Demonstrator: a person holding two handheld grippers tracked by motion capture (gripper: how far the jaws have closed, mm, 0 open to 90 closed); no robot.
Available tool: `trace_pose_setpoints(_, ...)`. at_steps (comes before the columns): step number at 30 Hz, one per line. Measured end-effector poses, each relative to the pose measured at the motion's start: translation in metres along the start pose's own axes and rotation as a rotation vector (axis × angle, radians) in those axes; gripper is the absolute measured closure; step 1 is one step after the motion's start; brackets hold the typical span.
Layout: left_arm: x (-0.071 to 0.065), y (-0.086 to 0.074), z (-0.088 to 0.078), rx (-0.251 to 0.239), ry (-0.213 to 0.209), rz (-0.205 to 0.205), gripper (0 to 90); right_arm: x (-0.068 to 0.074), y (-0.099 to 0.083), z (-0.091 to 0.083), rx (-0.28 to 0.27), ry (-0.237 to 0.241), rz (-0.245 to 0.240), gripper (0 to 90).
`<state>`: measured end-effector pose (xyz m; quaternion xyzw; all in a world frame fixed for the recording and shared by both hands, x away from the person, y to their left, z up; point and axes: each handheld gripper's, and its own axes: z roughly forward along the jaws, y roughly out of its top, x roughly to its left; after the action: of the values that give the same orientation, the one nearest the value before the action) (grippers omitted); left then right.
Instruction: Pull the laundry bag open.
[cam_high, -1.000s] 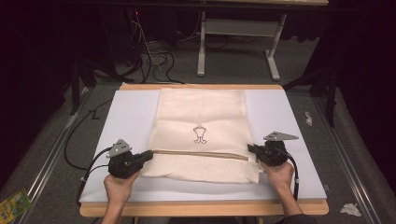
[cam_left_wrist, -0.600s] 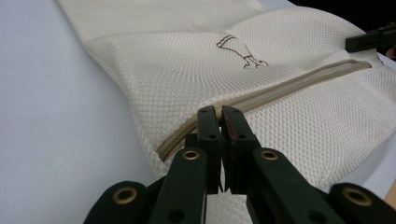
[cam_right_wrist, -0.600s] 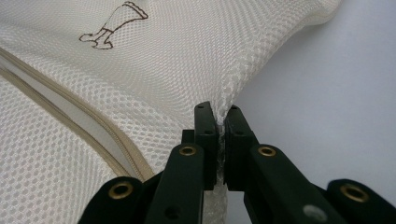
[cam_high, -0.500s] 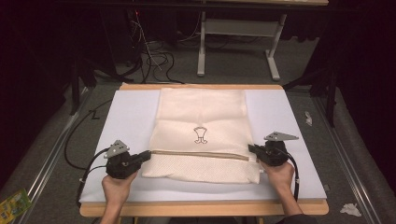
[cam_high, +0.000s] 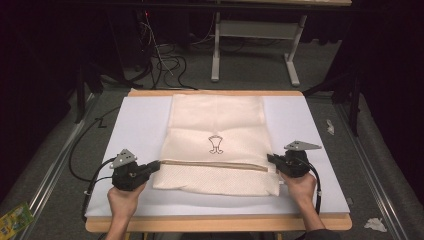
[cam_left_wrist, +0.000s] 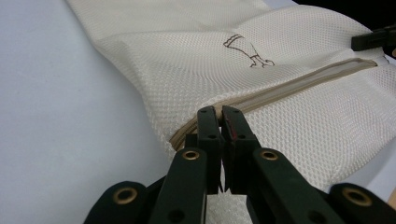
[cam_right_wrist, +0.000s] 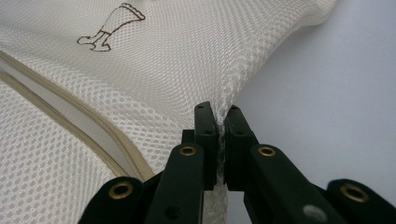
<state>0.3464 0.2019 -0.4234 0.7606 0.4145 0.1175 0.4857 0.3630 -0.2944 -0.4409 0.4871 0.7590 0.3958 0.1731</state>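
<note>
Cream mesh laundry bag (cam_high: 217, 145) lies flat mid-worktop, long axis toward far edge. Left gripper (cam_high: 154, 165) clamped on bag's left side at tan zipper (cam_high: 215, 164) end; right gripper (cam_high: 271, 159) pinches right side edge. Zipper line spans between both grippers, parallel to near edge.

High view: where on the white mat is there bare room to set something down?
Bare strips of the white mat flank the mesh bag left and right, plus a band along the near edge. The bag's near corners are crowded: left gripper and right gripper pinch them.
</note>
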Motion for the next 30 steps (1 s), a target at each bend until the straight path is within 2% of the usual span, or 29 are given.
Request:
trace_pose_setpoints(15, 0.002, 0.001, 0.001, 0.008, 0.004, -0.006, 87.3, -0.002, 0.001, -0.003, -0.002, -0.014, 0.001, 88.1)
trace_pose_setpoints(30, 0.005, 0.003, 0.005, 0.026, 0.012, 0.001, 87.4, -0.012, 0.002, -0.010, -0.008, -0.033, 0.016, 88.2)
